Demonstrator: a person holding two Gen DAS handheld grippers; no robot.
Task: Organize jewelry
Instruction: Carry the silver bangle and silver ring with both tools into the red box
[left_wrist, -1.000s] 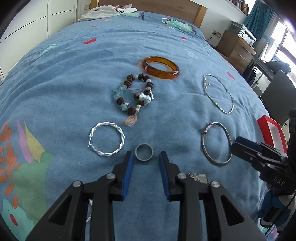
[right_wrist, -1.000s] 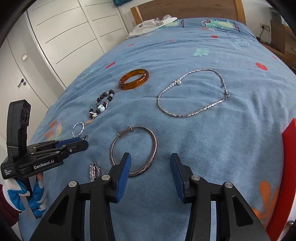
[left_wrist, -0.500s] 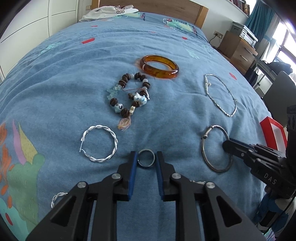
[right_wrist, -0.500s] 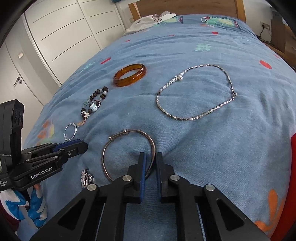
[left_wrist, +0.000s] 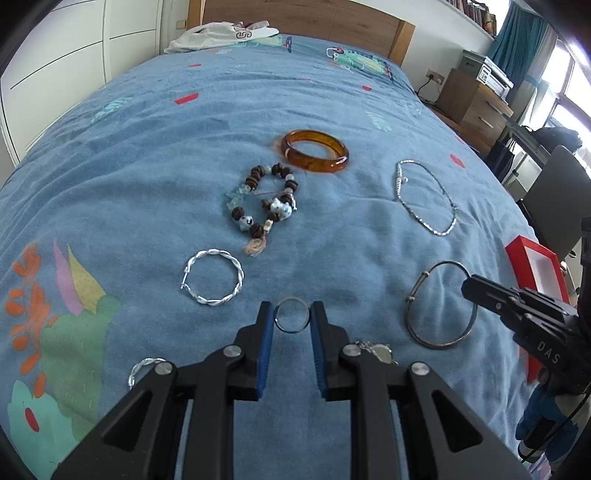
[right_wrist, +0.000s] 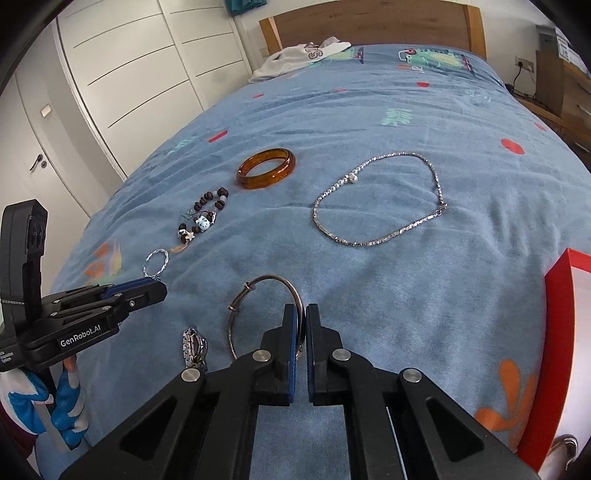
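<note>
On the blue bedspread, the left gripper has closed its jaws on a small metal ring, and the right gripper has clamped its jaws tightly on the rim of a thin silver bangle, near the red box.

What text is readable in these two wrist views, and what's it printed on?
"GenRobot.AI": side of the left gripper, seen in the right wrist view.
"DAS": side of the right gripper, seen in the left wrist view.
"S": large letter on the white garment by the headboard; any other letters are hidden.
Small white print at the left gripper's rear edge: too small to read.
</note>
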